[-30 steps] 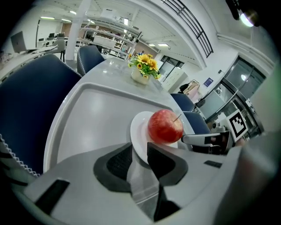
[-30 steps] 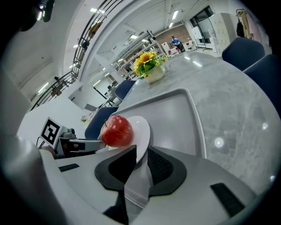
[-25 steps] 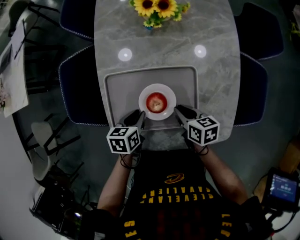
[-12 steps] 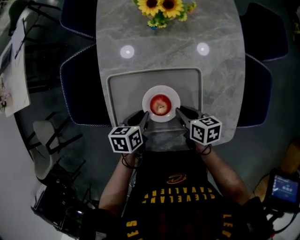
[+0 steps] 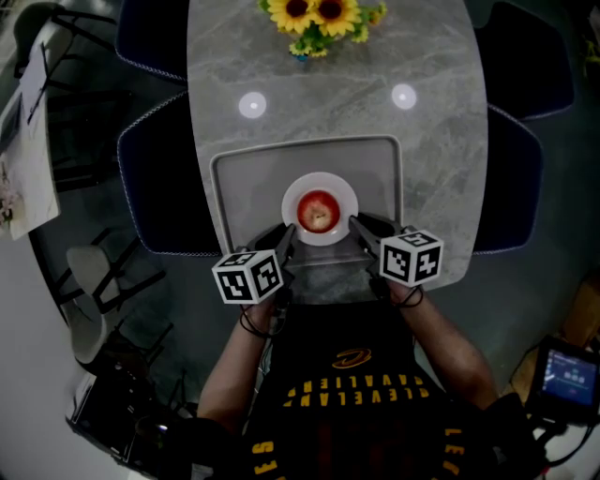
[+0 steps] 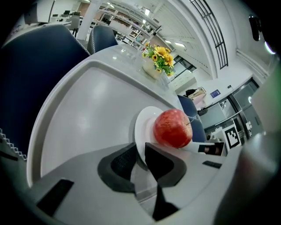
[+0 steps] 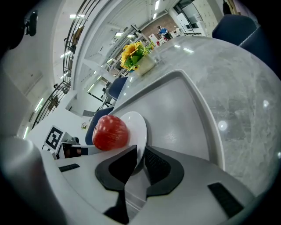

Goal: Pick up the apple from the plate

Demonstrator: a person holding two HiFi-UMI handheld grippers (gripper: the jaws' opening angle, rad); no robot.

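A red apple [image 5: 319, 211] sits on a small white plate [image 5: 343, 192] in the middle of a grey tray [image 5: 234, 178]. My left gripper [image 5: 286, 234] is at the plate's near left rim, my right gripper [image 5: 356, 226] at its near right rim. In the left gripper view the jaws of the left gripper [image 6: 139, 151] stand close together with the plate [image 6: 142, 127] edge between them and the apple [image 6: 172, 128] just beyond. The right gripper [image 7: 140, 154] likewise pinches the plate [image 7: 136, 123] rim, with the apple [image 7: 109, 132] to its left.
The tray lies on a grey marble table [image 5: 431, 169]. A vase of sunflowers [image 5: 319, 19] stands at the far end. Dark blue chairs [image 5: 159, 178] [image 5: 511, 178] flank the table. A small screen [image 5: 567, 373] sits low on the right.
Both grippers have edged forward until their tips overlap the plate's near rim. The apple and plate stay in the same spot on the tray.
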